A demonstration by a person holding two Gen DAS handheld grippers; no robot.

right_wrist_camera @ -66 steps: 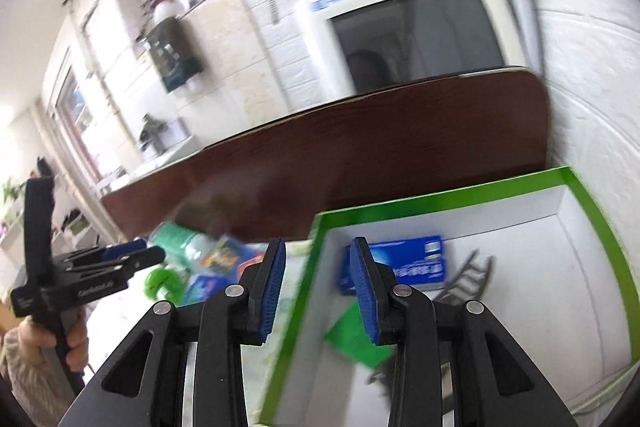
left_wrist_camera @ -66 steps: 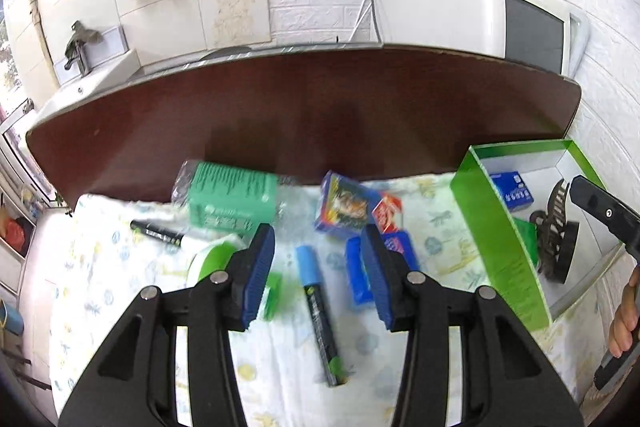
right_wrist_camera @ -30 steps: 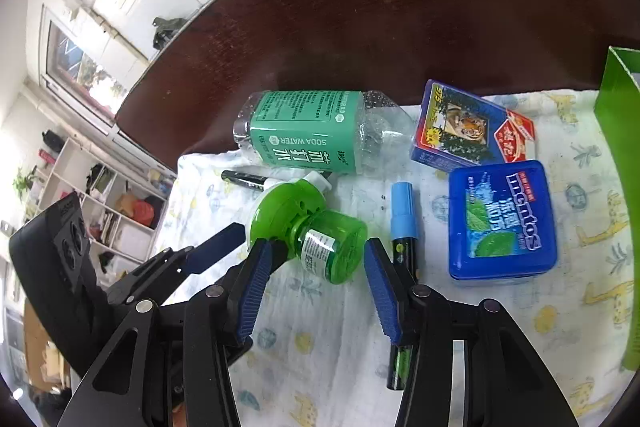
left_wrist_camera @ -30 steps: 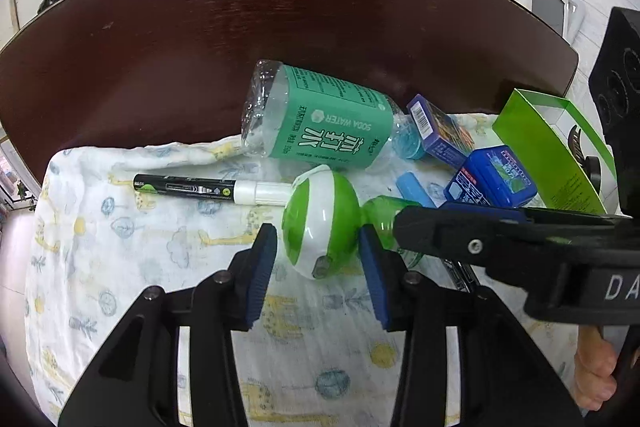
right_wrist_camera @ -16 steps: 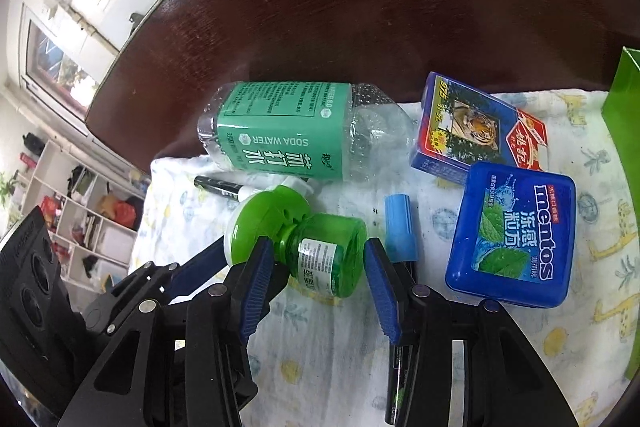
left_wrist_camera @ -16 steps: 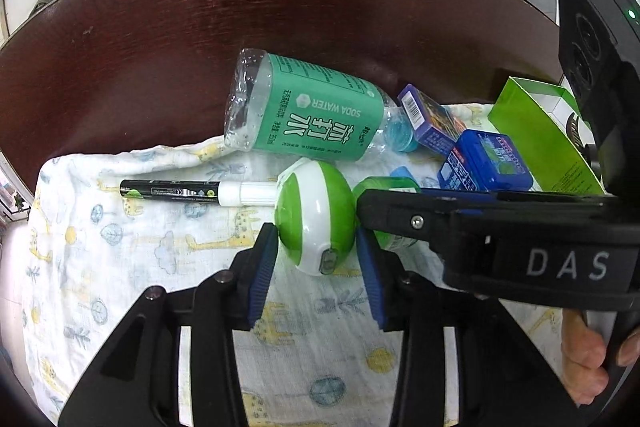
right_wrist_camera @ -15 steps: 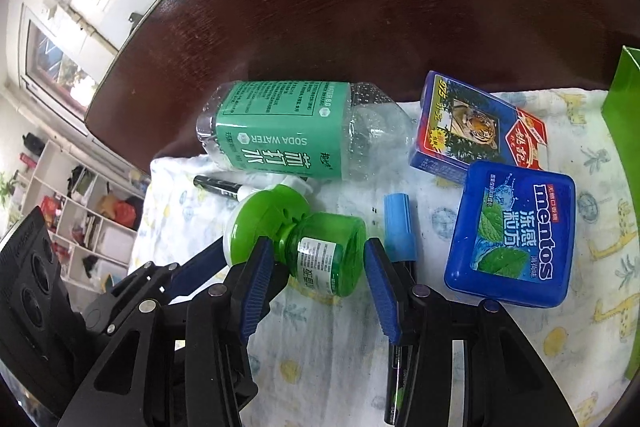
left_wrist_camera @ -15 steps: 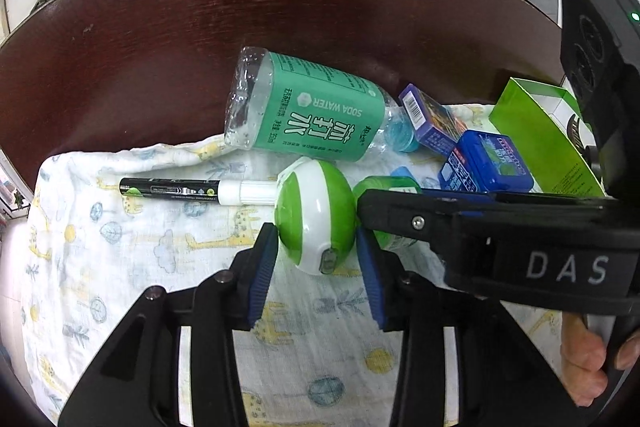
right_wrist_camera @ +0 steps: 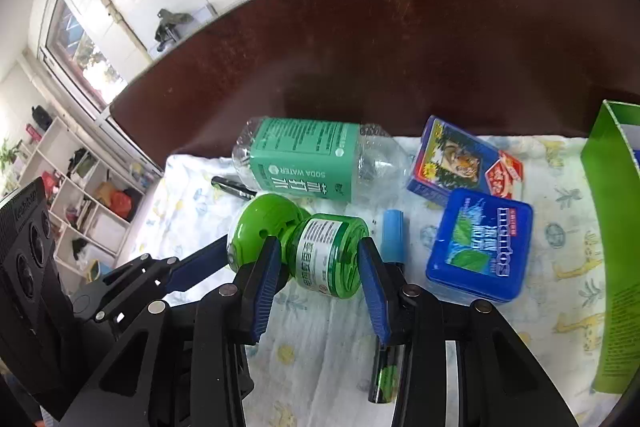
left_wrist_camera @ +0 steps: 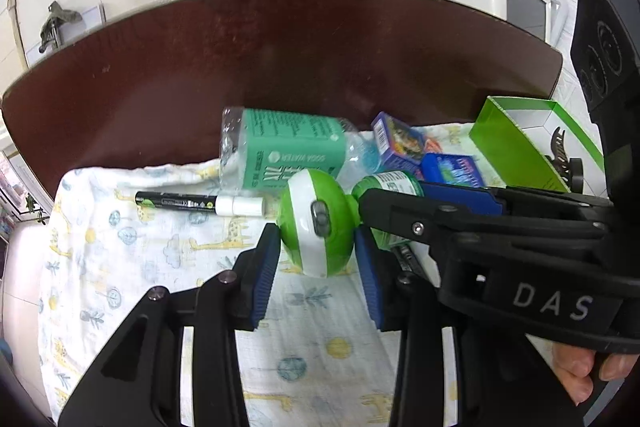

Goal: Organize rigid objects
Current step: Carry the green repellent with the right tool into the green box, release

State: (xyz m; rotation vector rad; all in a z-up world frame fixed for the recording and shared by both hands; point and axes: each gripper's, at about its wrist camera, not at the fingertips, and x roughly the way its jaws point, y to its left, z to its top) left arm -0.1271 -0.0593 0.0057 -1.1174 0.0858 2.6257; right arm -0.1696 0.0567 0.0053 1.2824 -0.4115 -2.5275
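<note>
Left tool (left_wrist_camera: 316,251): jaws just closing, pads pinching the round green-and-white head of the repellent bottle (left_wrist_camera: 316,223).
Right tool (right_wrist_camera: 318,269): jaws also closing, clamped on the same bottle's clear green body.
Bottle: just in front of the soda bottle (right_wrist_camera: 308,159), above the cloth (left_wrist_camera: 128,267).
Axis: sideways, head left; green box (left_wrist_camera: 516,147) lies right, nearer the right tool.

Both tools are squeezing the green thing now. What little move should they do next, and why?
Probably lift it a little, both together. The left tool grips the green-and-white head, the right tool grips its green bottle, and the green box waits to the right.
</note>
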